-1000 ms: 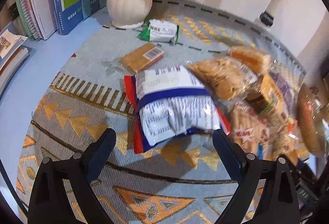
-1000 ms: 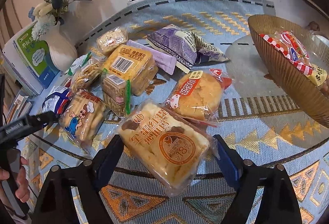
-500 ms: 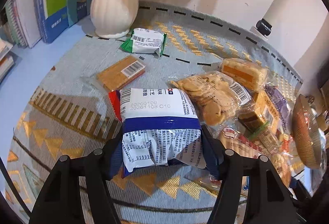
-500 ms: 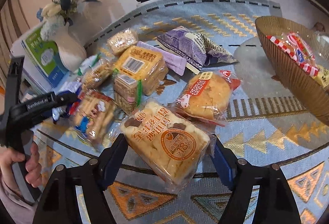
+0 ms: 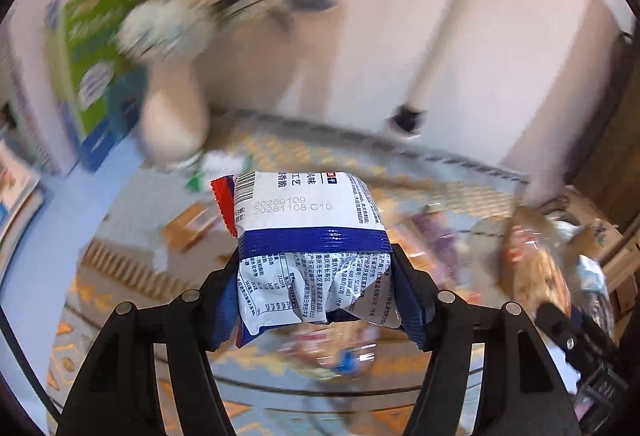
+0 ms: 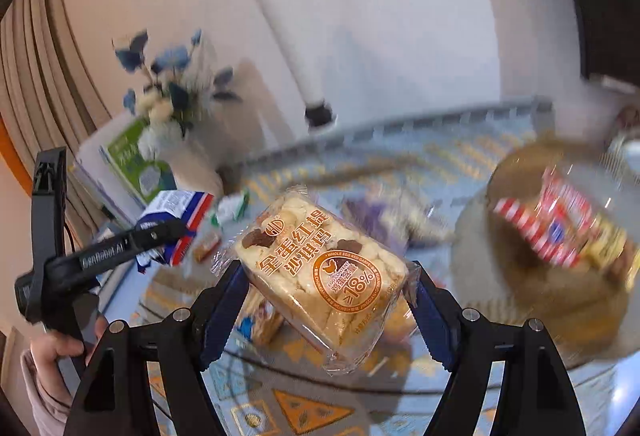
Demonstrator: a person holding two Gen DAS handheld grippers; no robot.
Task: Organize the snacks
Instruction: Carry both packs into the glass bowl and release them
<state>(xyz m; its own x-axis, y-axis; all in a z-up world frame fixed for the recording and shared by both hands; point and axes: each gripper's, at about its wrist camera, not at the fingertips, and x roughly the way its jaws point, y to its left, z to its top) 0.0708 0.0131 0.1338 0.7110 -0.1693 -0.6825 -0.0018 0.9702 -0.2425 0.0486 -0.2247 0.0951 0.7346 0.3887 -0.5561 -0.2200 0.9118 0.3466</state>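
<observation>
My left gripper [image 5: 320,300] is shut on a white and blue snack bag [image 5: 308,236], held in the air above the patterned tablecloth [image 5: 132,308]. My right gripper [image 6: 324,300] is shut on a clear-wrapped cake pack with orange print [image 6: 320,268], also lifted off the table. In the right wrist view the left gripper [image 6: 176,232] shows at the left with the white and blue bag [image 6: 176,208], held by a hand [image 6: 52,352]. A brown ribbed bowl [image 6: 552,300] at the right holds a red and white snack pack [image 6: 552,220]. Other snacks below are blurred.
A white vase with blue flowers [image 5: 172,116] and green books [image 5: 92,76] stand at the back left. A white lamp pole [image 6: 296,68] rises behind the table. A small orange pack [image 5: 192,228] and a green and white pack [image 5: 216,172] lie near the vase.
Both grippers closed on their packs, the left on the white and blue bag, the right on the cake pack. Both then rose off the table, and the background now blurs.
</observation>
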